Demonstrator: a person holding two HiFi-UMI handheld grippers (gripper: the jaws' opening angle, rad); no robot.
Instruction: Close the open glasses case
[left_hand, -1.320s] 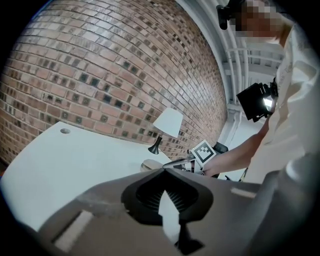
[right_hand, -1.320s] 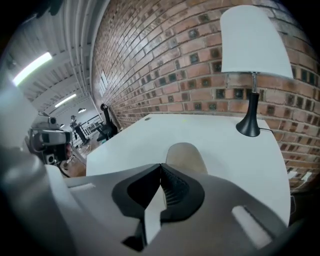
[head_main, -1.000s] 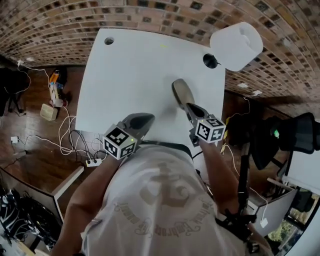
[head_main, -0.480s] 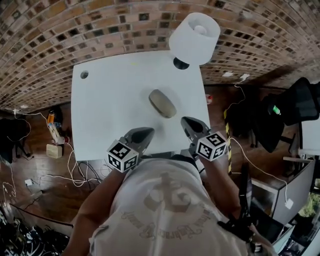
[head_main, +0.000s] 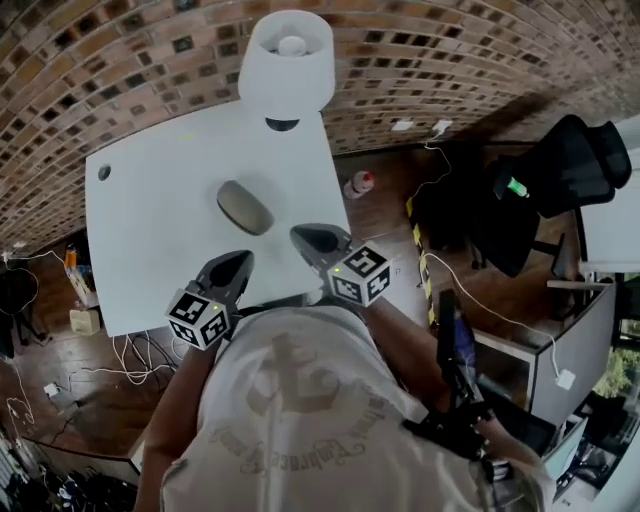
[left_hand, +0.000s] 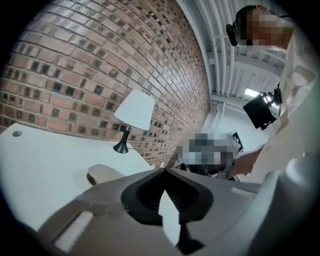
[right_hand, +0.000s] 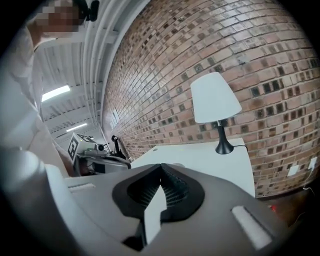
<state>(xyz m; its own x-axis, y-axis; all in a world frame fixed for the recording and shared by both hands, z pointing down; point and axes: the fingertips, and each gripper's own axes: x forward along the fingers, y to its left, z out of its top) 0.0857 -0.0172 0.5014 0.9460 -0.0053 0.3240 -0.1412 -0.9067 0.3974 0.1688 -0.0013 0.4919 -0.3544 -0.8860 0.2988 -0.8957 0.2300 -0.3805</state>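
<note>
Closed glasses case lying mid-bench, open white top all round it, lamp at the far edge, my left gripper and right gripper at the near edge, jaws pressed together, holding nothing

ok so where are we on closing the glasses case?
Done, apparently: the glasses case lies on the white table with its lid down, no opening visible. In hand: nothing; the left hand-held gripper and right hand-held gripper are both shut, empty and off the case. Left: nothing visible, though the latch can't be checked.
</note>
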